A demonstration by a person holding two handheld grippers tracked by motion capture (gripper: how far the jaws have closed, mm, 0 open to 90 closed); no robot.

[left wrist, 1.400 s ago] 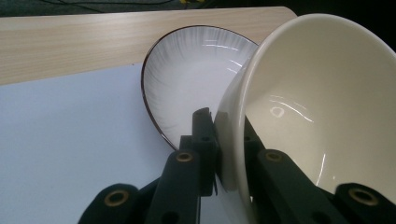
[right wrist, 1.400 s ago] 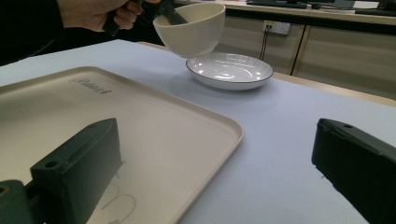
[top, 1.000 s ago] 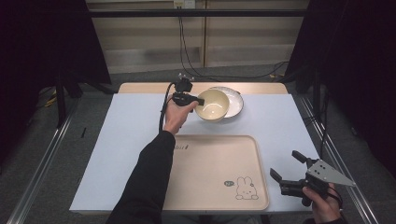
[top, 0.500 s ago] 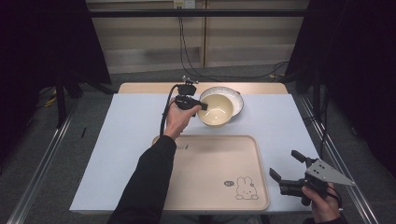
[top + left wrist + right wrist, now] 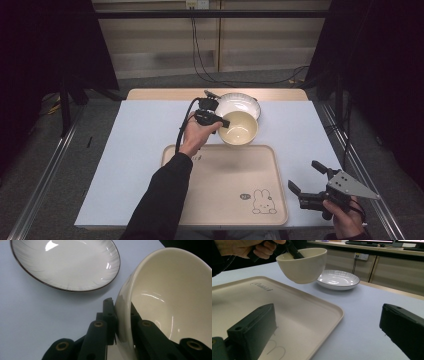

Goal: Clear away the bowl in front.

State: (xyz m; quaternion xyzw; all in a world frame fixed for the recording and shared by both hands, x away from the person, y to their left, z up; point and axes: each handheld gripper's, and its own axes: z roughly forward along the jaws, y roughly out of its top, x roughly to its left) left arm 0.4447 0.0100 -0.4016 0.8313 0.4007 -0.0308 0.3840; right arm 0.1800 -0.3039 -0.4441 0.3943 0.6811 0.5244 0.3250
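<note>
Bowl (image 5: pixel 239 128), cream and glossy with a smooth round wall, hangs in the air just past the far edge of the tray (image 5: pixel 226 185), lifted clear of the bench (image 5: pixel 135 150). At its left, the left gripper (image 5: pixel 223 122) pinches the bowl's rim; in the left gripper view one black jaw lies inside the wall and the other outside, pressed tight on the ceramic. The left hand (image 5: pixel 196 136) wraps the gripper's handle, with a dark sleeve behind it. Just behind the bowl a shallow white plate (image 5: pixel 240 104) with fine grey radial streaks and a thin dark rim rests on the pale blue matte bench cover. The tray is a beige rounded rectangle with a low raised lip and a small rabbit drawing (image 5: pixel 263 202) near its right front corner. Farther right, near the bench's front corner, the right gripper (image 5: pixel 306 176) is held in the right hand (image 5: pixel 346 221), its jaws spread wide around nothing.
</note>
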